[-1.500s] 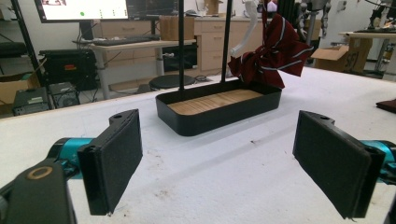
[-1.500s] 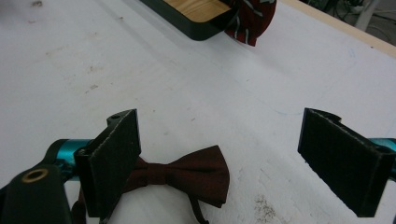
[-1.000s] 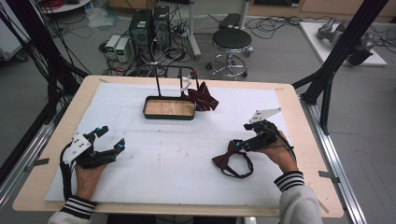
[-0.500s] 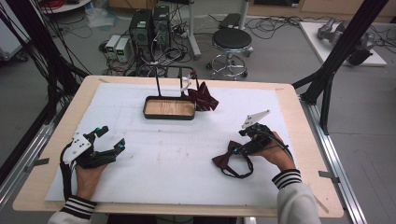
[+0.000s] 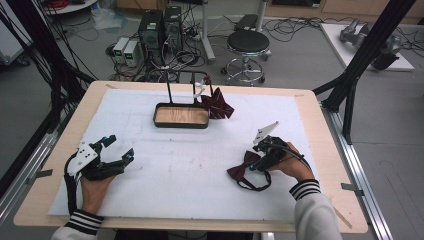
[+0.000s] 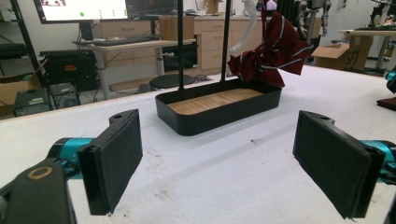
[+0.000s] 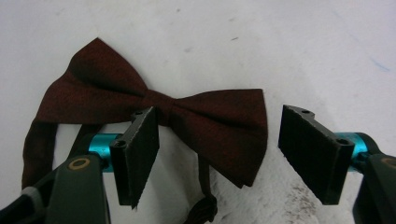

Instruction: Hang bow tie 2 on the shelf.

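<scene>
Bow tie (image 5: pixel 245 167) (high view): lies flat on the tabletop (image 5: pixel 175 165), under the right gripper (image 5: pixel 257 164); left gripper (image 5: pixel 117 150) rests apart.
Left gripper view: fingers (image 6: pixel 114 158) spread, empty.
Right gripper view: fingers (image 7: pixel 137 151) closing, not yet pinching; better centred on the knot.
Writing: none readable.

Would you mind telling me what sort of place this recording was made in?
Most likely a robotics lab: computer towers and tangled cables sit on the floor behind the table, and a monitor stands on a desk beyond.
</scene>
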### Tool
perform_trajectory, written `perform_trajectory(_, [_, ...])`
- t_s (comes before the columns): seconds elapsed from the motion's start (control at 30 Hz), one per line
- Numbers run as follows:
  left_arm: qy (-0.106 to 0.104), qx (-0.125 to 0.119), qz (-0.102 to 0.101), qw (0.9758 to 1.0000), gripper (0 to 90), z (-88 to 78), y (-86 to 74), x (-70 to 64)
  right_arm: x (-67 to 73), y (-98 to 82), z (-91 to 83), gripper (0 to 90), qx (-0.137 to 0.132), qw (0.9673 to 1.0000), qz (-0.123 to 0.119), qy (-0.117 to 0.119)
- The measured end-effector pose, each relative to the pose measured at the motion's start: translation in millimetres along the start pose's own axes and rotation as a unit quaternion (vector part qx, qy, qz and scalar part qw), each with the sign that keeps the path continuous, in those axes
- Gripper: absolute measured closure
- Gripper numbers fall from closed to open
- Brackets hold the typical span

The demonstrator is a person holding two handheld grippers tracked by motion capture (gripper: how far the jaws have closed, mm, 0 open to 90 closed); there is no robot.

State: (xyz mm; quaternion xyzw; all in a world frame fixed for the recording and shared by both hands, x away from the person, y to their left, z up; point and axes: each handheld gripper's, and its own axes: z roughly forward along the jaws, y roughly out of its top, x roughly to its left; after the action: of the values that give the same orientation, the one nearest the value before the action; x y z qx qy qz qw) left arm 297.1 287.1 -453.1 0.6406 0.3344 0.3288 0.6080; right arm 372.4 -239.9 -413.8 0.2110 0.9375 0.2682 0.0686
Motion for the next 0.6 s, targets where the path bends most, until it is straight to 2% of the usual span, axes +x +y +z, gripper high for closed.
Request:
perform_trajectory(0.1, [0.000,0.000,0.000,1.0000,16.0,-0.1,0.0,0.0,0.1,-0.8,1.5,31.9,0.008,0.9999,-0.006,0.007])
perform_trajectory(0.2, [0.000,0.000,0.000,1.0000,16.0,0.0,0.0,0.0,0.0,-1.2,1.8,33.0,0.007,0.9999,-0.009,0.007])
perform_trajectory(0.6, [0.000,0.000,0.000,1.0000,16.0,0.0,0.0,0.0,-1.0,-2.6,4.7,43.9,0.030,0.9993,-0.022,0.000])
